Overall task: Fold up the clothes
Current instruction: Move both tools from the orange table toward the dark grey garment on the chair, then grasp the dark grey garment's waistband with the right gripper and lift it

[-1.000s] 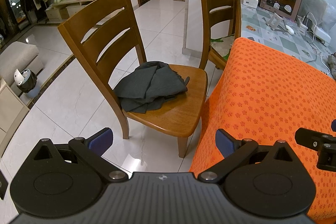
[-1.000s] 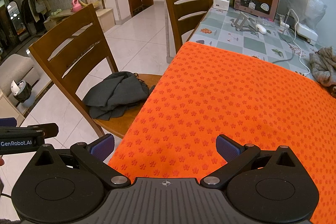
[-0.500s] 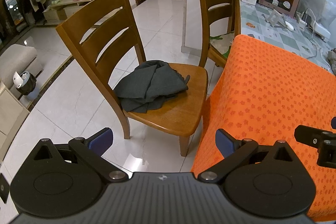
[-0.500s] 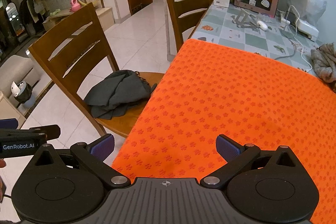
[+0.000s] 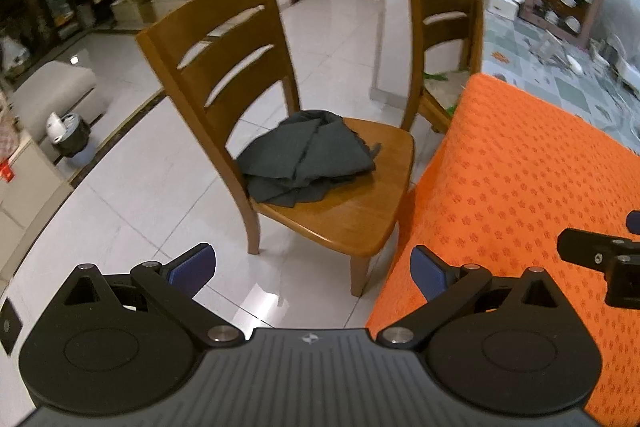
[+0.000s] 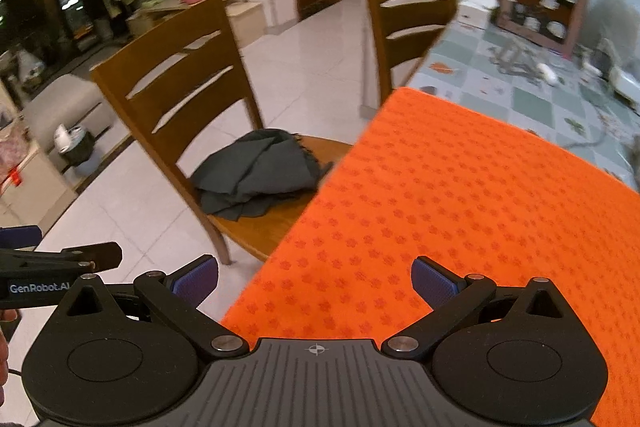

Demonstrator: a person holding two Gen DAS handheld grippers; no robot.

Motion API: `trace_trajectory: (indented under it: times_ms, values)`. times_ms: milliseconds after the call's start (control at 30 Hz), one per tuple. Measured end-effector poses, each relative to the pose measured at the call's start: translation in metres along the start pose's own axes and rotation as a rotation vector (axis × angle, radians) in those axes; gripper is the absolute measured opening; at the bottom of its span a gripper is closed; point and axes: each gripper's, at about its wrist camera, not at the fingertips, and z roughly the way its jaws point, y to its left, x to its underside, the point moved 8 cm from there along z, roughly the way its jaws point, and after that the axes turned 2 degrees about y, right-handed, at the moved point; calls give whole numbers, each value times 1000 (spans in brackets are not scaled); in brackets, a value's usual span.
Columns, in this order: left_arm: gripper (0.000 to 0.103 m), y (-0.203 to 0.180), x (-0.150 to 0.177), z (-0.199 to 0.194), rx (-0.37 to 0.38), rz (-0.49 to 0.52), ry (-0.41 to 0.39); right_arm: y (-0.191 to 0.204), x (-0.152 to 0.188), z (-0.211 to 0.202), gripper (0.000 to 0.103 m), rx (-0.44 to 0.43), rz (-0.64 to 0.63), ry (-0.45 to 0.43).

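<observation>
Dark grey garment (image 5: 308,157) (image 6: 256,173): we see it crumpled in loose heap, unfolded, lying on wooden chair seat (image 5: 360,203) toward backrest, beside orange-covered table.

Dark grey garment (image 5: 308,157), seemingly plain

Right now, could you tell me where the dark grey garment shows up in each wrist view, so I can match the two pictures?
Left wrist view: the dark grey garment lies crumpled on the near chair's seat, just left of centre.
Right wrist view: the garment sits left of centre, its right side beside the orange cloth's edge.
Shared landmark: the near chair's slatted backrest, directly left of the garment in both.
</observation>
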Motion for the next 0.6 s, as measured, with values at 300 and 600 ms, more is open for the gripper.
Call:
trace_trajectory:
  times_ms: [300,600]
  values:
    - [103,28,-14,21,-48,-34,-32,16,-58,43,102,-55,-93,-25]
    - [103,78,-49,124,-1,36,-30,50,-130,160,102,-85,-91,4]
